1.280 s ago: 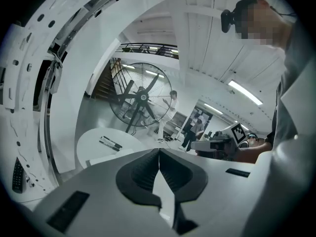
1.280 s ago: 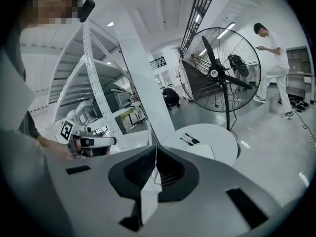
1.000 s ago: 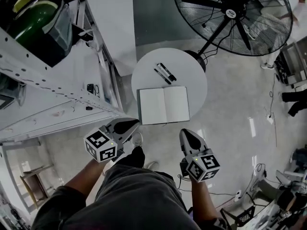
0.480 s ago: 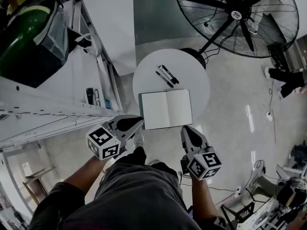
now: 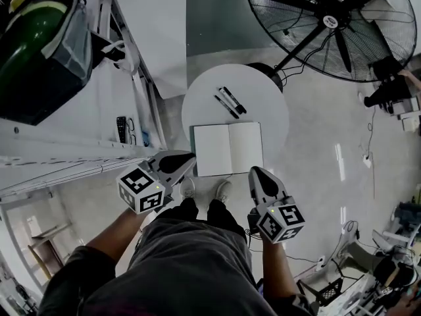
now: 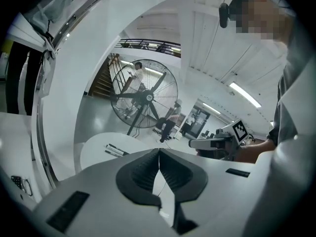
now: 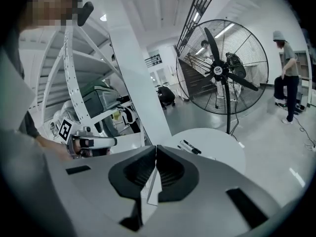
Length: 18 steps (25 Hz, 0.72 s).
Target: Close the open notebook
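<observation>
An open notebook (image 5: 228,149) with blank white pages lies flat at the near edge of a round white table (image 5: 263,91). Two black-and-white markers (image 5: 229,101) lie behind it; they also show in the left gripper view (image 6: 114,150) and the right gripper view (image 7: 190,147). My left gripper (image 5: 192,157) hovers just off the notebook's near left corner, jaws shut and holding nothing (image 6: 159,149). My right gripper (image 5: 254,170) hangs just short of the near right corner, also shut and holding nothing (image 7: 156,146). Neither touches the notebook.
A large black floor fan (image 5: 329,25) stands behind the table. White metal shelving (image 5: 79,137) runs along the left, close to my left gripper. The person's shoes (image 5: 187,188) stand at the table's near edge. Another person (image 7: 289,78) stands far right.
Both grippers have moved a little forward toward the table's near edge. The person has stepped closer, and a second shoe now shows. The notebook stays open and unmoved.
</observation>
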Each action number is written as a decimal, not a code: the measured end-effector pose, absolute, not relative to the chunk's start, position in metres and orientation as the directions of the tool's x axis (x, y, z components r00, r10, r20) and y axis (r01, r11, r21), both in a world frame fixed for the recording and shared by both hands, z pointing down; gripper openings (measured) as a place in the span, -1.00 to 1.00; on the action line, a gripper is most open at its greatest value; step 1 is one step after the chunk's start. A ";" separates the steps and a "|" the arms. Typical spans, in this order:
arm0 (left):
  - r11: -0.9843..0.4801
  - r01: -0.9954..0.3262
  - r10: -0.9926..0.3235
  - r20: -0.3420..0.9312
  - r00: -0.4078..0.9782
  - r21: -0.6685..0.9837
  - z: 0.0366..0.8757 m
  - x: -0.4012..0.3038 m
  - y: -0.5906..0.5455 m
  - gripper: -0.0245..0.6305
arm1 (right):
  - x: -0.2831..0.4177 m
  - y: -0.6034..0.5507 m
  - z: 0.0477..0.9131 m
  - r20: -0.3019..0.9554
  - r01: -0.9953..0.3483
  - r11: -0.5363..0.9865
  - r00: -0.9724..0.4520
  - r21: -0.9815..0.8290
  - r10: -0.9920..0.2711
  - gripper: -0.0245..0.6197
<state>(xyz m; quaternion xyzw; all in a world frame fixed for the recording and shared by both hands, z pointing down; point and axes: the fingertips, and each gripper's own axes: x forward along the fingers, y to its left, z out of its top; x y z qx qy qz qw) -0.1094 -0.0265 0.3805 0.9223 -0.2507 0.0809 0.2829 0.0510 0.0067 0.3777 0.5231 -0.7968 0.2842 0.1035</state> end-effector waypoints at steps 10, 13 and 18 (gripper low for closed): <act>-0.634 -0.593 -0.490 0.336 0.804 0.496 0.401 -0.110 -0.037 -0.87 | 0.052 -0.028 0.399 0.483 -0.851 0.385 -0.522 -0.358 -0.703 -0.86; -0.590 -0.631 -0.524 0.355 0.774 0.504 0.411 -0.107 -0.043 -0.87 | 0.055 -0.039 0.406 0.496 -0.825 0.427 -0.564 -0.370 -0.661 -0.86; -0.518 -0.689 -0.571 0.395 0.719 0.506 0.432 -0.101 -0.053 -0.87 | 0.063 -0.059 0.420 0.507 -0.784 0.480 -0.621 -0.394 -0.598 -0.86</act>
